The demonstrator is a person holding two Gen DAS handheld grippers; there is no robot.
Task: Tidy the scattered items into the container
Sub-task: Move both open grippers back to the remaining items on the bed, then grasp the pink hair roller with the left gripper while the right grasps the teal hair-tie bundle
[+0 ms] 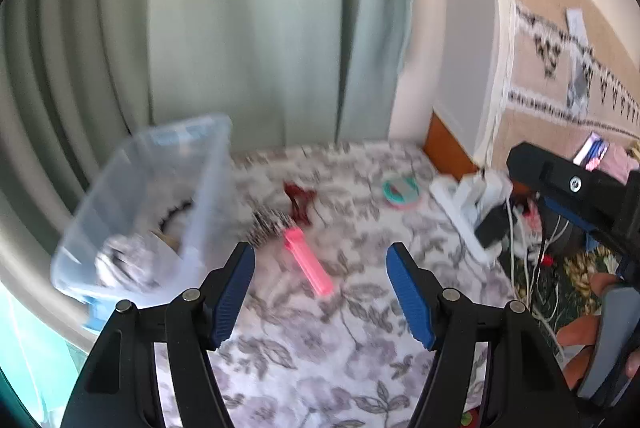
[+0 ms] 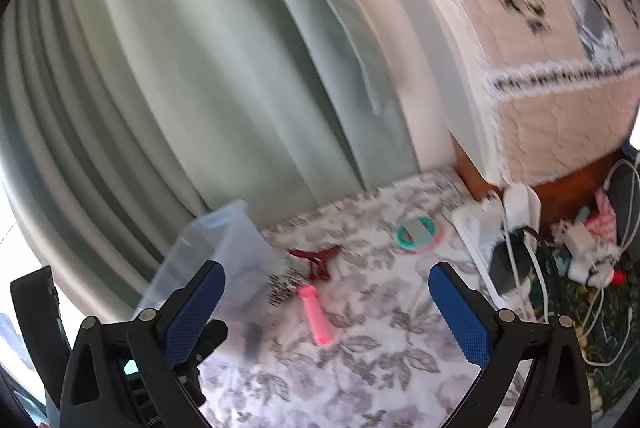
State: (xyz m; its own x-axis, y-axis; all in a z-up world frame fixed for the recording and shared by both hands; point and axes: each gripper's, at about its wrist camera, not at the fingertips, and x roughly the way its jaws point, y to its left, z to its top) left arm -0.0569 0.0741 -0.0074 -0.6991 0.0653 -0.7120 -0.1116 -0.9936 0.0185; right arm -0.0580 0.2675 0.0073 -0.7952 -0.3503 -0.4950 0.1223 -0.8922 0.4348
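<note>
A clear plastic container (image 1: 140, 196) stands on the floral bedsheet at the left, with several items inside; it also shows in the right wrist view (image 2: 224, 252). A pink-handled round hairbrush (image 1: 308, 266) (image 2: 316, 320) lies just right of it. A dark red hair claw (image 1: 298, 200) (image 2: 316, 260) lies beyond the brush. A round teal and pink mirror (image 1: 401, 191) (image 2: 416, 233) lies farther right. My left gripper (image 1: 320, 268) is open and empty above the sheet, near the brush. My right gripper (image 2: 326, 302) is open and empty, the brush between its fingers in view.
Green curtains (image 1: 240, 28) hang behind the bed. A white power strip (image 1: 460, 212) (image 2: 480, 228), chargers and tangled cables (image 2: 580, 260) lie at the right. A quilted headboard cover (image 2: 540, 68) rises at the right. The right gripper's body (image 1: 580, 188) shows in the left view.
</note>
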